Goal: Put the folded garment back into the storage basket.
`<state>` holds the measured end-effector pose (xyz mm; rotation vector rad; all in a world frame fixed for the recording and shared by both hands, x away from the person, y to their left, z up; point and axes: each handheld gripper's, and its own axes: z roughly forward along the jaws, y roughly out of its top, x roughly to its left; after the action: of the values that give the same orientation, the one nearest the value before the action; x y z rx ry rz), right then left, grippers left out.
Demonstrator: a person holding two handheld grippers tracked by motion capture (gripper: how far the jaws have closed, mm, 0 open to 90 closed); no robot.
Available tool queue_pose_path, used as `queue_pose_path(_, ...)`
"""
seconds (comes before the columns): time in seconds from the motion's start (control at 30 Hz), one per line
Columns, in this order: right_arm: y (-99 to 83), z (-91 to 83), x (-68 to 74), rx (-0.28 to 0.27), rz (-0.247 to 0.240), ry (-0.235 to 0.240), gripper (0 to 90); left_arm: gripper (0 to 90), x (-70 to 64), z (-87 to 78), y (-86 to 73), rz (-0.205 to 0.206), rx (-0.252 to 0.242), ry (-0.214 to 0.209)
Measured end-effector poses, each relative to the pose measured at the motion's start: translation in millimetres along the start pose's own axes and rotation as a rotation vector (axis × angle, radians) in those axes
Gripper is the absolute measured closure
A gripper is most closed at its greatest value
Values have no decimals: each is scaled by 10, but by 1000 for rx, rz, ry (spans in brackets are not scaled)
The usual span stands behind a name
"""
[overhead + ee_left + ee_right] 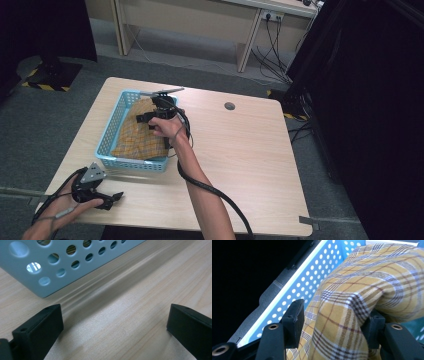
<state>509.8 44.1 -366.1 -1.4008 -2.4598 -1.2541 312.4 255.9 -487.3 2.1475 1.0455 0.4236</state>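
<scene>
A yellow plaid cloth (135, 137) lies bunched in a light blue perforated basket (107, 132) at the table's left. My right gripper (149, 118) reaches into the basket over the cloth. In the right gripper view its jaws (334, 322) stand on either side of a raised fold of the plaid cloth (367, 282), pressed against it, with the basket wall (294, 290) behind. My left gripper (114, 199) rests on the table near the front left corner, open. Between its jaws (115, 325) is bare wood, and the basket's corner (32, 280) lies just ahead.
The wooden table (250, 150) has a round cable hole (229, 106) at the back. A black cable (215, 192) trails from the right gripper along the forearm. A pale desk (200, 20) stands beyond, and dark curtains hang at the right.
</scene>
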Motion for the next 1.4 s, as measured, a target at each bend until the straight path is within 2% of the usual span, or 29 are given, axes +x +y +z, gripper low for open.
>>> queue_pose_path(0.53, -7, -237, -200, -30, 38, -19, 432, 0, 0, 0, 0, 0, 0, 0)
queue_pose_path(0.87, 61, -432, -203, -56, 19, -18, 434, 0, 0, 0, 0, 0, 0, 0)
queue_pose_path(1.4, 14, -488, -233, -42, -7, -30, 351, 0, 0, 0, 0, 0, 0, 0)
